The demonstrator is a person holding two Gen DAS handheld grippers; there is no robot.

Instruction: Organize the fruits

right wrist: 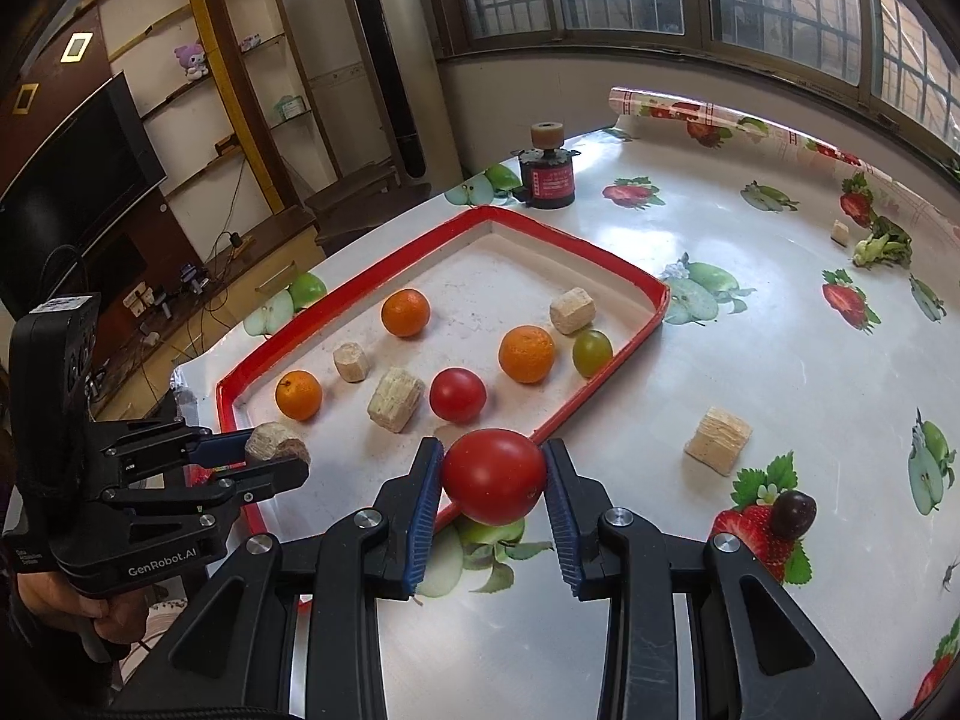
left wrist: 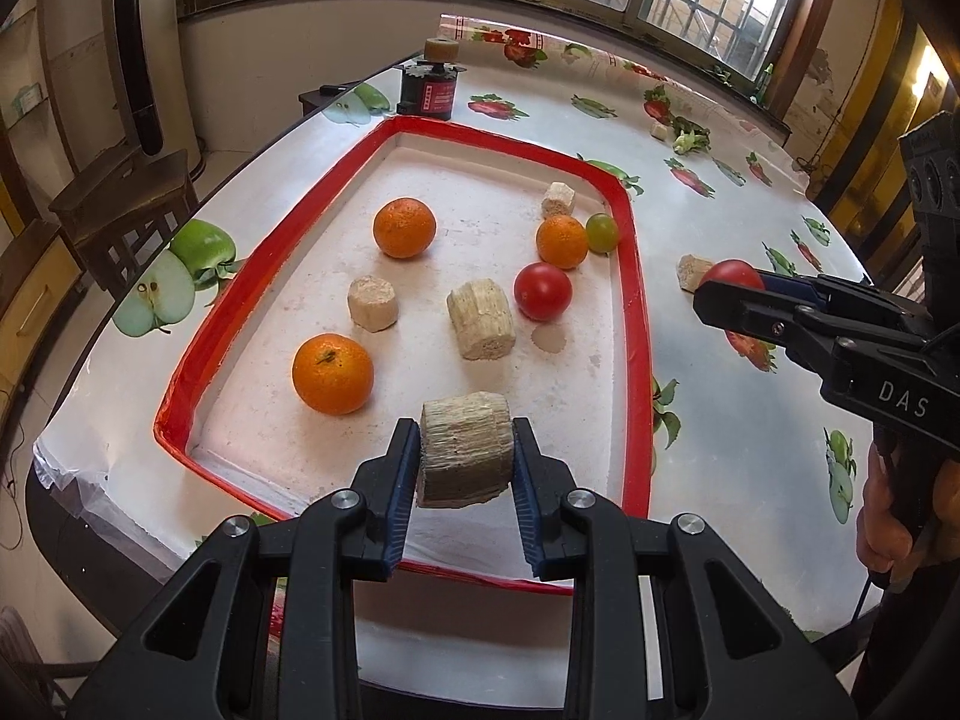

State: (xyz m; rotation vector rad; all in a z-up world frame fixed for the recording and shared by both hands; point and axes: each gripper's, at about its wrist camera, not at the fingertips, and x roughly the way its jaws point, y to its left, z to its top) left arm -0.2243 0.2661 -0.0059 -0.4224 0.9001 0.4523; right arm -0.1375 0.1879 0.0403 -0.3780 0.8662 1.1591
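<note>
My left gripper [left wrist: 465,456] is shut on a beige fibrous chunk [left wrist: 467,456] over the near end of the red-rimmed white tray [left wrist: 636,324]. My right gripper [right wrist: 493,477] is shut on a red tomato [right wrist: 493,474], just outside the tray's [right wrist: 600,381] right rim. In the tray lie three oranges [left wrist: 332,373] [left wrist: 404,227] [left wrist: 561,241], a second tomato [left wrist: 542,291], a green grape [left wrist: 601,232] and several beige chunks [left wrist: 481,318]. The left gripper [right wrist: 276,456] also shows in the right wrist view, and the right gripper [left wrist: 729,291] in the left wrist view.
On the fruit-print tablecloth outside the tray lie a beige chunk [right wrist: 717,440], a dark grape [right wrist: 792,513], a small chunk [right wrist: 839,233] and a green leafy piece [right wrist: 885,249]. A black and red cylinder [right wrist: 547,171] stands beyond the tray. Table edge is at left.
</note>
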